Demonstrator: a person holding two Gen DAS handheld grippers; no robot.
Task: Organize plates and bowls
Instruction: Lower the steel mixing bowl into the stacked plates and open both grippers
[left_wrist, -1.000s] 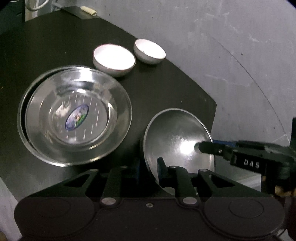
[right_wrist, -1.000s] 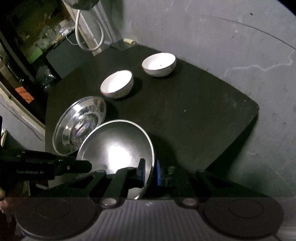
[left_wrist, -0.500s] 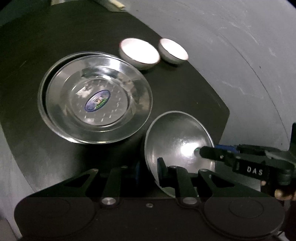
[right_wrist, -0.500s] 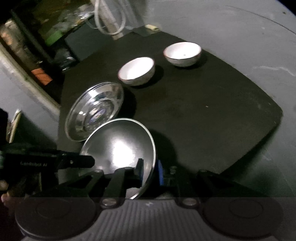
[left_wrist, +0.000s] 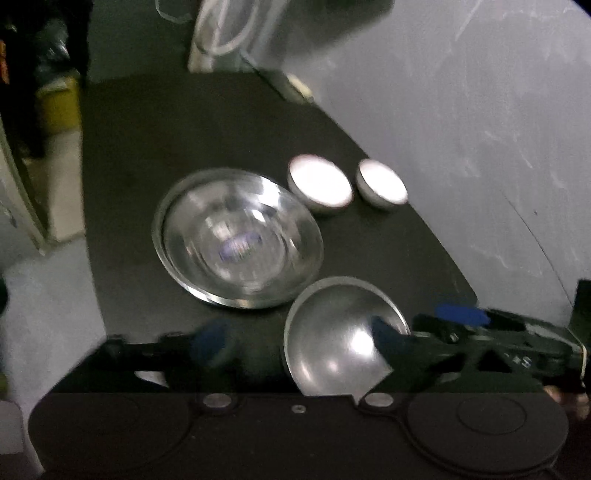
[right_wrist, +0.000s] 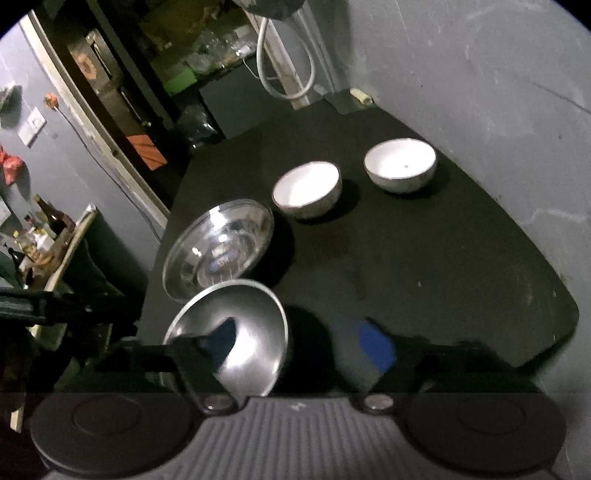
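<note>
Fingers of the left gripper (left_wrist: 299, 341) are seen spread wide and opening further, with the rim of the steel bowl (left_wrist: 332, 339) standing between them; no pad is pressed on it, though blur leaves the exact gap hard to judge. One blue-tipped finger (left_wrist: 212, 341) is set well off to the left of the bowl, while the other lies over its inner wall. Fingers of the right gripper (right_wrist: 299, 341) are likewise wide and opening, one finger (right_wrist: 221, 341) inside the bowl (right_wrist: 240, 332) and the blue-padded one (right_wrist: 373, 349) apart from it on the outer side.

The steel bowl is tilted, its mouth turned up and sideways, at the near edge of the dark counter (right_wrist: 443, 258). Just beyond it, the stacked steel plates (left_wrist: 236, 238) are laid flat on the counter, a label showing in the middle of the upper one. Two white bowls (right_wrist: 306, 188) (right_wrist: 400, 166) are set upright side by side farther back, near the grey wall (right_wrist: 480, 74), slightly apart from each other. The right gripper (left_wrist: 480, 332) is visible in the left wrist view, reaching in from the right to the bowl.
</note>
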